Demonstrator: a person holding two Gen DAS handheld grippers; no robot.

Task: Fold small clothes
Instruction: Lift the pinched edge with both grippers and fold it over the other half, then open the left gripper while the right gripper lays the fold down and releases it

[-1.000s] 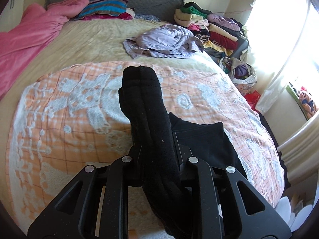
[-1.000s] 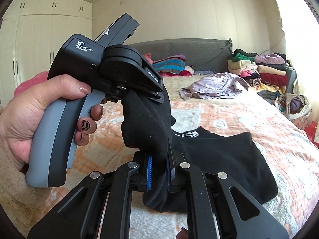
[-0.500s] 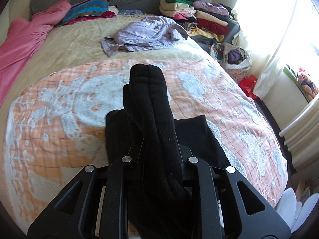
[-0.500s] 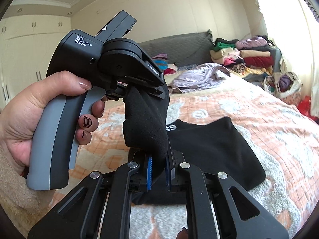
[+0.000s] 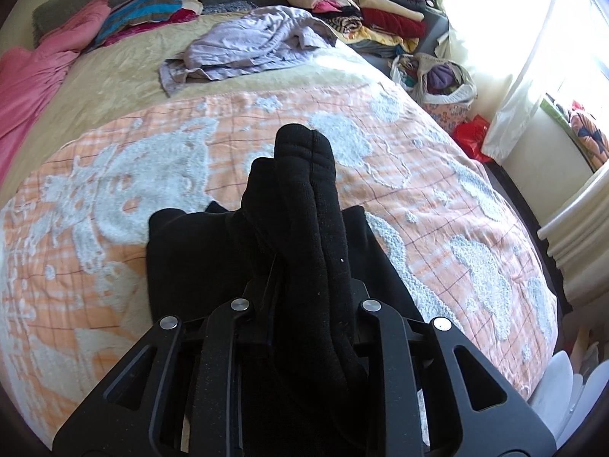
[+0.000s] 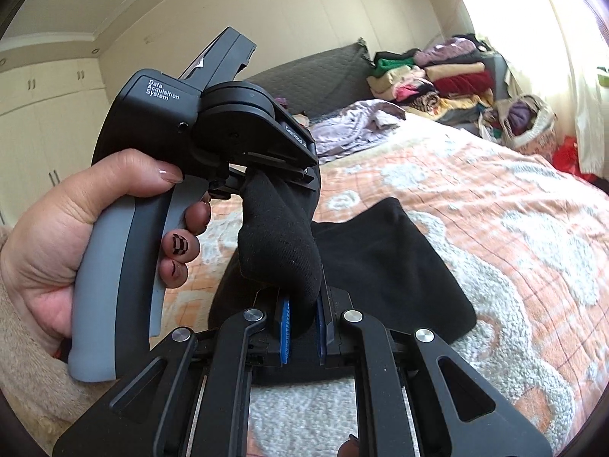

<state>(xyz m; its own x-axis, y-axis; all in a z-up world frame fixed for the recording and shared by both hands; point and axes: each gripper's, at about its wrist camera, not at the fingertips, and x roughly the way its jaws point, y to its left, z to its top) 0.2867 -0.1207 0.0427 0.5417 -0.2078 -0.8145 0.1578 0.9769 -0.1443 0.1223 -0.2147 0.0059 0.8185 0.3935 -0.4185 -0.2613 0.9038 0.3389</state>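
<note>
Both grippers have swung across the bed (image 5: 437, 205) since the earlier frames, and more of the black cloth (image 5: 198, 251) now lies spread on the quilt below them; the lilac heap (image 5: 251, 45) sits further left in the left wrist view than it did.

Left gripper (image 5: 300, 266) grips a thick rolled edge of the cloth, its jaws having just eased slightly apart, with the fabric between them and bulging forward past the tips; right gripper (image 6: 302, 323) is clamped tight on another bunch of the same cloth, blue pads (image 6: 283, 327) pressing it from both sides; the bunch runs up from there into the left gripper, which a hand (image 6: 57, 251) holds close by at the left.

Cloth looks light, soft and fairly thick, so it should sag and bunch rather than hold a line; it seems grippy, not slippery; best hold is probably at corners or along a hem, pulled taut between the two grippers, since a mid-panel pinch would gather several layers.

Near part of the quilt beside the cloth offers flat room; the lilac heap lies far off on the beige cover; stacked clothes (image 5: 365, 11) and a basket (image 5: 437, 80) stand far right, well apart; nothing blocks the fold, though the grippers are very close together.
</note>
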